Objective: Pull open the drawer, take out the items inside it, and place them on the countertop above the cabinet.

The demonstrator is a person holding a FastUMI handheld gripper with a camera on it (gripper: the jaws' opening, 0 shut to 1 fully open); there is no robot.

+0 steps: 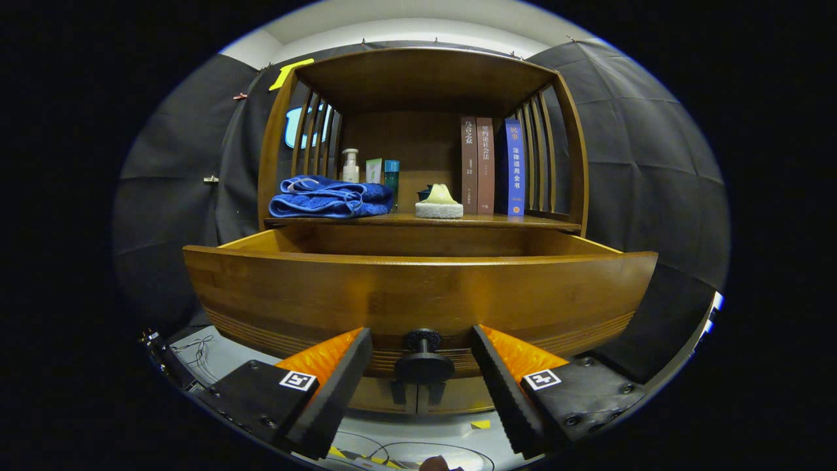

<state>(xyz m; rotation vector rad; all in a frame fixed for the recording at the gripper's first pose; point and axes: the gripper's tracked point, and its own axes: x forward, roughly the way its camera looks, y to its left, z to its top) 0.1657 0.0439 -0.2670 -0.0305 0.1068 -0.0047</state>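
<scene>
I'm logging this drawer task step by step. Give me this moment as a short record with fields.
drawer: pulled out, inside hidden behind its front panel
knob: dark, round, between the fingers, untouched
gripper: open, fingers either side of the knob
countertop: wooden, above the drawer
on countertop: folded blue towel, pump bottle, sponge, three upright books

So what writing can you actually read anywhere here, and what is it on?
"乌合之众": spine of the left brown book.
"法律适用全书": spine of the blue book.
Middle brown book and bottles: too blurred to read.
Fingers, open either side of the drawer knob: square markers, no words.
</scene>
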